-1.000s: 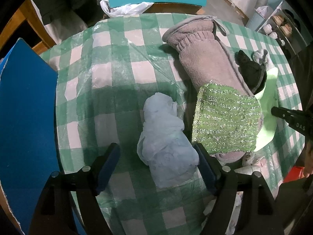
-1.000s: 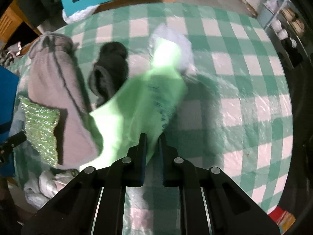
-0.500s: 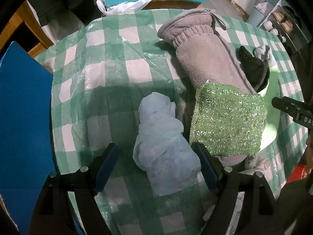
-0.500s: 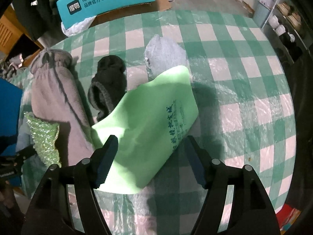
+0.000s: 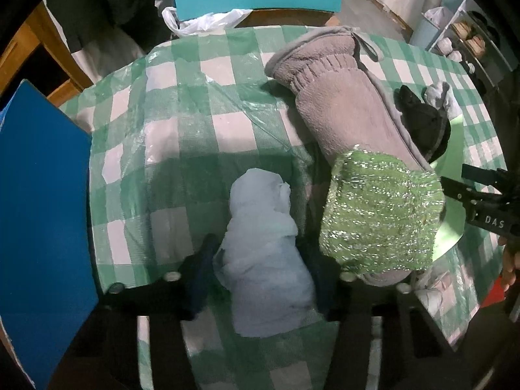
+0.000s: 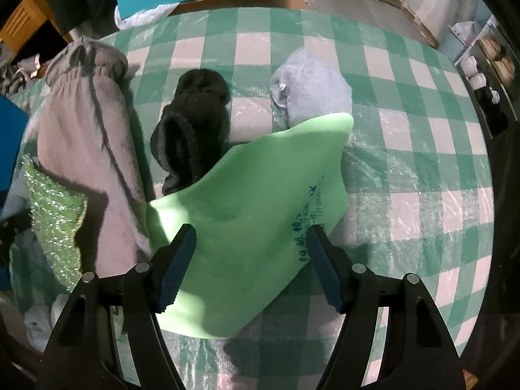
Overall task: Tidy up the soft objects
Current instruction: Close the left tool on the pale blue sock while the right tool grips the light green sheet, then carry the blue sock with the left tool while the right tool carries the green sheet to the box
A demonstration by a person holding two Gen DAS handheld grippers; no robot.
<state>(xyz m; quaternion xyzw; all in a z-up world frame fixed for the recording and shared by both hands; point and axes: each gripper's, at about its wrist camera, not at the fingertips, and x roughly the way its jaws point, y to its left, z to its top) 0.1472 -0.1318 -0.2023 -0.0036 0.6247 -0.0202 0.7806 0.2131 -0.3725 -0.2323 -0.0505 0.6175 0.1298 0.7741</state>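
Currently the left claw is closing on the pale blue cloth – a crumpled bundle on the table, long axis running away from the claw, pads flanking its near end. The right claw stands spread above the green cloth (gripping nothing) – farther from the bundle.

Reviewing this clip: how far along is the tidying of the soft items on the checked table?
Partly done. The pale green cloth lies flat beneath the right gripper, whose jaws are open. The left gripper is closing around the white crumpled cloth. The grey fleece mitt, sparkly green pad, black sock and grey sock lie unsorted.
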